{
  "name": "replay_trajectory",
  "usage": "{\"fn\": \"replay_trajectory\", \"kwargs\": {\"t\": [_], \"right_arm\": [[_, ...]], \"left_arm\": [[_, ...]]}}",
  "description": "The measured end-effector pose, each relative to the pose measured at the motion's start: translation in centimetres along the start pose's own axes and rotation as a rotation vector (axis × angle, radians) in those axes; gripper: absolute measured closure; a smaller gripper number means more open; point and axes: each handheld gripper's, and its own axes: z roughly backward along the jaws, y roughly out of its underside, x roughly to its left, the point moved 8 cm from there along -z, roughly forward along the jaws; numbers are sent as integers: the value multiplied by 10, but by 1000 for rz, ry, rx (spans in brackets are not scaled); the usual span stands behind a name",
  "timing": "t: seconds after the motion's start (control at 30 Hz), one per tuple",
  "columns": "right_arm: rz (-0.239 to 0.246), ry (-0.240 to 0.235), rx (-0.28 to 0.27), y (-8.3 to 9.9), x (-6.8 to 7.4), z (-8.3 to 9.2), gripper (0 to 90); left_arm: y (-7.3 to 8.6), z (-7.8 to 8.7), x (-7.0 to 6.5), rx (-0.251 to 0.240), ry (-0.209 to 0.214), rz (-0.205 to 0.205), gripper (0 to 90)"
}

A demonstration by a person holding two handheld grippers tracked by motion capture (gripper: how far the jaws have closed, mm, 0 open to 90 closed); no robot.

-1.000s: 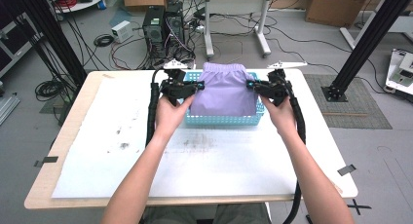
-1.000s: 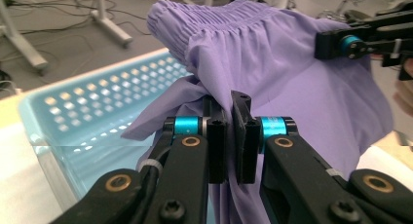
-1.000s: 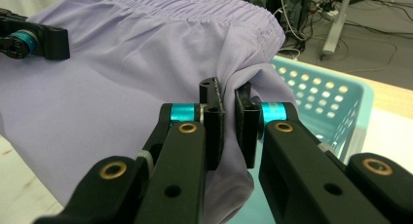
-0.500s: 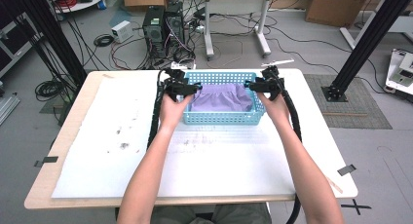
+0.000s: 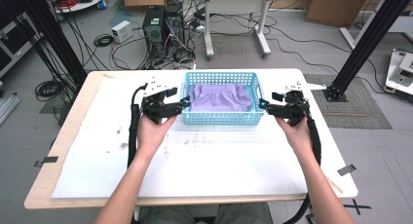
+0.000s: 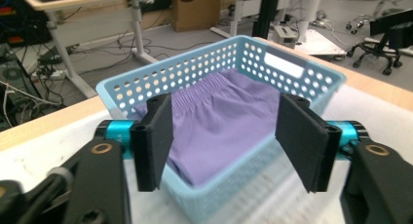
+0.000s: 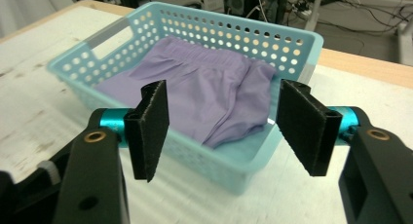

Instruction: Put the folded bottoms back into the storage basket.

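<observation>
The purple shorts (image 5: 220, 97) now lie in the blue basket (image 5: 221, 118); both grippers, left (image 5: 184, 103) and right (image 5: 263, 105), have let go and are wide open, so the job looks done

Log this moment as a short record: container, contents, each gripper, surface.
container: light blue perforated basket, upright on the table
contents: purple cloth lying inside the basket
left gripper: open, empty, at the basket's left end
right gripper: open, empty, at the basket's right end
surface: white sheet over a wooden table
</observation>
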Motion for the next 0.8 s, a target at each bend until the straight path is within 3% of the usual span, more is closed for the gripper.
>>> {"fn": "replay_trajectory", "kwargs": {"t": [0.1, 0.2, 0.3, 0.4, 0.6, 0.8], "right_arm": [[3, -19, -7, 13, 8, 7, 345], [14, -22, 0, 24, 15, 9, 305], [36, -35, -11, 32, 21, 11, 281], [41, -35, -19, 37, 23, 12, 270], [52, -33, -16, 45, 29, 14, 266], [56, -28, -16, 53, 32, 16, 259]], "left_arm": [[12, 15, -8, -20, -23, -11, 351], [25, 28, -14, -17, -17, -32, 351], [35, 38, -15, -26, -10, -23, 338], [43, 42, -15, -23, 27, -7, 268], [54, 52, -21, -28, 31, -55, 268], [59, 58, -22, -36, 24, -56, 268]]}}
